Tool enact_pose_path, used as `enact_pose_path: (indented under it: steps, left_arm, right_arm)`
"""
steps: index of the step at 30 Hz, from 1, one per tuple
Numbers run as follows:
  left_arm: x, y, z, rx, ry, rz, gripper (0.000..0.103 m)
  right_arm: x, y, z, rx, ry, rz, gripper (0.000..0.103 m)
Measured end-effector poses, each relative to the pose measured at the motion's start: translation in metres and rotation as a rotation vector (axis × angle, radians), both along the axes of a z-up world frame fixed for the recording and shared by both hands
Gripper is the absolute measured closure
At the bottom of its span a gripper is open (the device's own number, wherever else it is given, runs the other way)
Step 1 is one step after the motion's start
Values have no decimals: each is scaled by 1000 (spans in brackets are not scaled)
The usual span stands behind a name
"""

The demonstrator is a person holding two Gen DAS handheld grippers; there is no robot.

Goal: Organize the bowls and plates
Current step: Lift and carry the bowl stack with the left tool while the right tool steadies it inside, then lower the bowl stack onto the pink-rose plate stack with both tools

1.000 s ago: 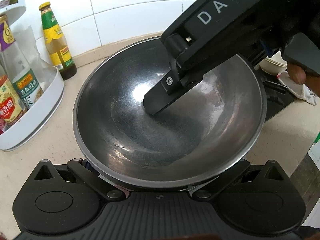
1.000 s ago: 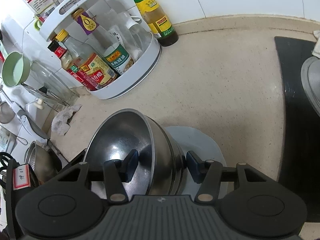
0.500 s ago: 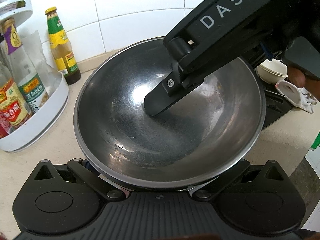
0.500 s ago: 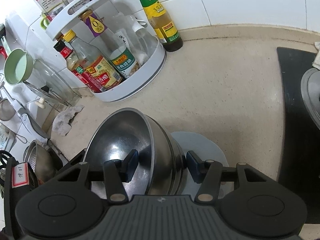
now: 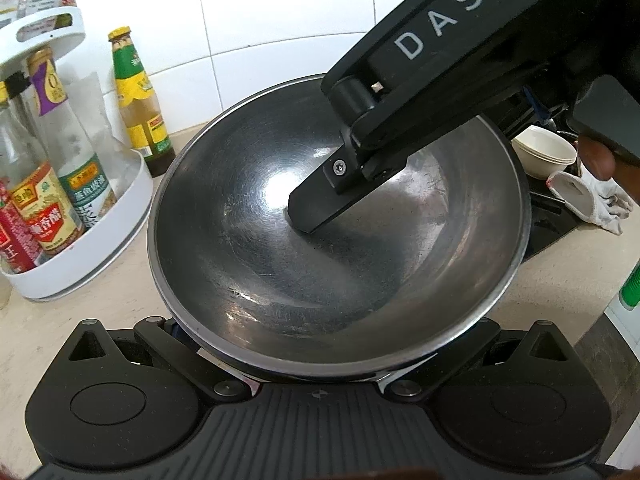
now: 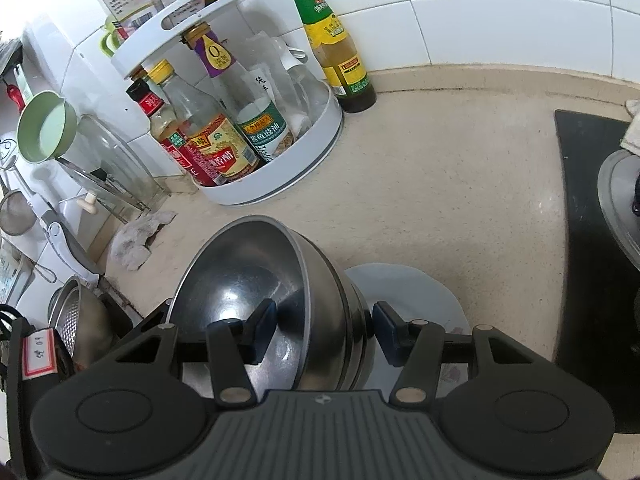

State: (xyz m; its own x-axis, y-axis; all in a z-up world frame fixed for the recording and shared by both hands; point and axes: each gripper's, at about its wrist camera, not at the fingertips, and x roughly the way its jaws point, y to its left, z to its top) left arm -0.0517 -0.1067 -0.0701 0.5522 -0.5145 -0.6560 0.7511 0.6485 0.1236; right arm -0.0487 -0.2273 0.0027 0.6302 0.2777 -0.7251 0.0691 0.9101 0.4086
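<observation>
Steel bowls [image 6: 280, 304], nested, part sorted: right tool [image 6: 318, 322] half-open, clamped across their wall above white plate [image 6: 416, 292]; left tool's hold hidden; placement outstanding.

Three nested steel bowls [image 6: 320, 304], one plate [image 6: 420, 292].

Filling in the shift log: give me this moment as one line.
right claw: clamped across stacked steel bowls | left claw: at bowls' near rim, fingertips hidden | white plate beneath | counter
</observation>
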Motion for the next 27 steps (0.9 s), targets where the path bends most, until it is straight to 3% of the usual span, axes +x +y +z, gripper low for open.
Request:
enact_pose_path:
  steps: [27]
  left_arm:
    - [-20, -3, 2, 10, -11, 86, 0]
  right_arm:
    - [-15, 4, 1, -26, 3, -13, 53]
